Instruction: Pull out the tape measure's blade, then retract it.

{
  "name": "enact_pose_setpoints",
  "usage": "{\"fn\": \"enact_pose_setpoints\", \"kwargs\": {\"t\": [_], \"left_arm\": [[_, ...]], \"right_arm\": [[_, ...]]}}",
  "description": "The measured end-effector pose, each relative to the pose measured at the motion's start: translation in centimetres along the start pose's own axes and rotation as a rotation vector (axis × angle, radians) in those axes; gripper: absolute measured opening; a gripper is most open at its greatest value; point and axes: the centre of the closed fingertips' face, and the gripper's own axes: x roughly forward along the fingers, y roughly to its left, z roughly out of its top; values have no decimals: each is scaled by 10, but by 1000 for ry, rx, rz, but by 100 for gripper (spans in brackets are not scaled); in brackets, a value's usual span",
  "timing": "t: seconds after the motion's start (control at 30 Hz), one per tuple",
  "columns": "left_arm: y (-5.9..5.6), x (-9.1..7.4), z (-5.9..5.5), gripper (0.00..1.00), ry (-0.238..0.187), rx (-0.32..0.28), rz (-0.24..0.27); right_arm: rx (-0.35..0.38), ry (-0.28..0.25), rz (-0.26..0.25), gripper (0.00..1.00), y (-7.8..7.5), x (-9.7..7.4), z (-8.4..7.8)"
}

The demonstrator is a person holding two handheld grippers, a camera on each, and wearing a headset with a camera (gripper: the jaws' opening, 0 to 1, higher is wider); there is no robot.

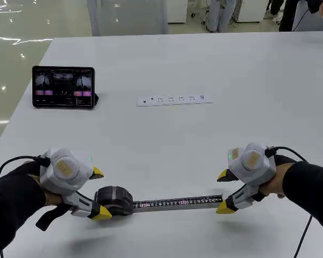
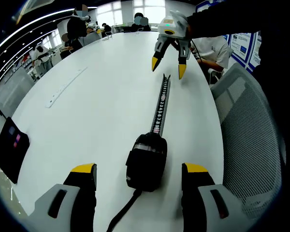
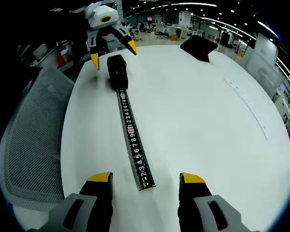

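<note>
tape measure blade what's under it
The white table; the blade lies flat on it, pulled out from the black case. The strip of table directly beneath is covered, so anything thin there can't be seen.

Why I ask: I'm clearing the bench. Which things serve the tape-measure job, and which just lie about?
Job: tape measure, its pulled-out blade, left gripper, right gripper, both open.
Lying about: tablet, power strip.

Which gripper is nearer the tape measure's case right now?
Left. The left gripper is open, jaws either side of the case; the right gripper is open at the far end of the blade.
</note>
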Motion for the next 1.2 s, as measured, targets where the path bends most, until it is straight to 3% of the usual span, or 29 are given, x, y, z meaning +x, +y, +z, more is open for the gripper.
{"fn": "enact_pose_setpoints", "kwargs": {"t": [0.07, 0.3, 0.4, 0.5, 0.6, 0.73, 0.83, 1.0, 1.1, 1.2], "left_arm": [[7, -4, -5, 73, -3, -41, 31], [12, -17, -12, 86, -52, -139, 96], [14, -22, -13, 92, -102, -214, 121], [14, -28, -14, 99, -154, -243, 150], [13, -35, -20, 99, -175, -260, 179], [9, -43, -28, 98, -194, -285, 209], [10, -49, -32, 99, -201, -293, 237], [9, -55, -42, 99, -214, -326, 258], [5, -58, -46, 99, -227, -347, 265], [1, -61, -51, 99, -245, -377, 278]], "right_arm": [[24, -16, -17, 54, -1, -2, 0], [82, -61, -72, 60, -1, -13, -4], [103, -94, -111, 63, -3, -21, -4], [141, -133, -141, 67, -3, -28, -2], [162, -168, -173, 70, -3, -33, -1], [137, -170, -212, 78, 1, -32, -7], [140, -170, -223, 78, 3, -34, -13], [207, -190, -226, 81, 9, -40, -22], [238, -210, -221, 90, 16, -44, -27], [261, -232, -236, 90, 22, -50, -30]]}}
